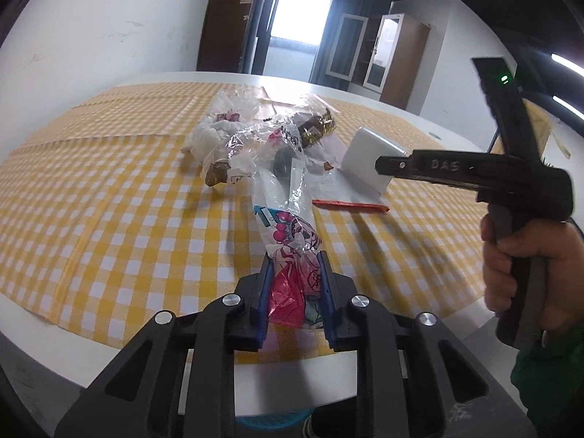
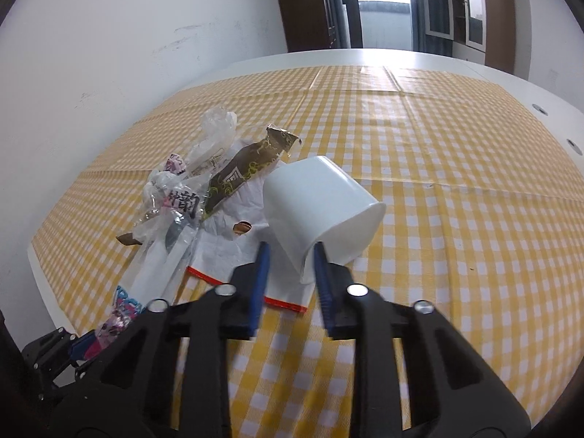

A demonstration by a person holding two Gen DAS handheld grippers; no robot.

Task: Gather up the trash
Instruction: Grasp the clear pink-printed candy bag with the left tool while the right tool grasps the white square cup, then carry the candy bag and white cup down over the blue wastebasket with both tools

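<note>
trash sits on the checked cloth [image 2: 438, 146]. left gripper [image 1: 294, 273] squeezes a plastic wrapper [image 1: 288, 241]. right gripper [image 2: 292, 255] pinches the white cup [image 2: 317, 197] by its rim.

On the tabletop [image 2: 456, 146], the tipped cup [image 2: 321, 204] lies right of the wrapper pile [image 2: 219, 182], seemingly resting on a flat paper bag [image 2: 233, 252]. A long wrapper [image 1: 288, 233] trails nearest.

The left claw [image 1: 294, 266] is closed on a printed plastic wrapper [image 1: 288, 233] above the checked tabletop [image 1: 109, 182]. To the right, a hand [image 1: 511, 266] holds the right claw [image 1: 379, 164] against a white cup [image 1: 368, 162].
</note>
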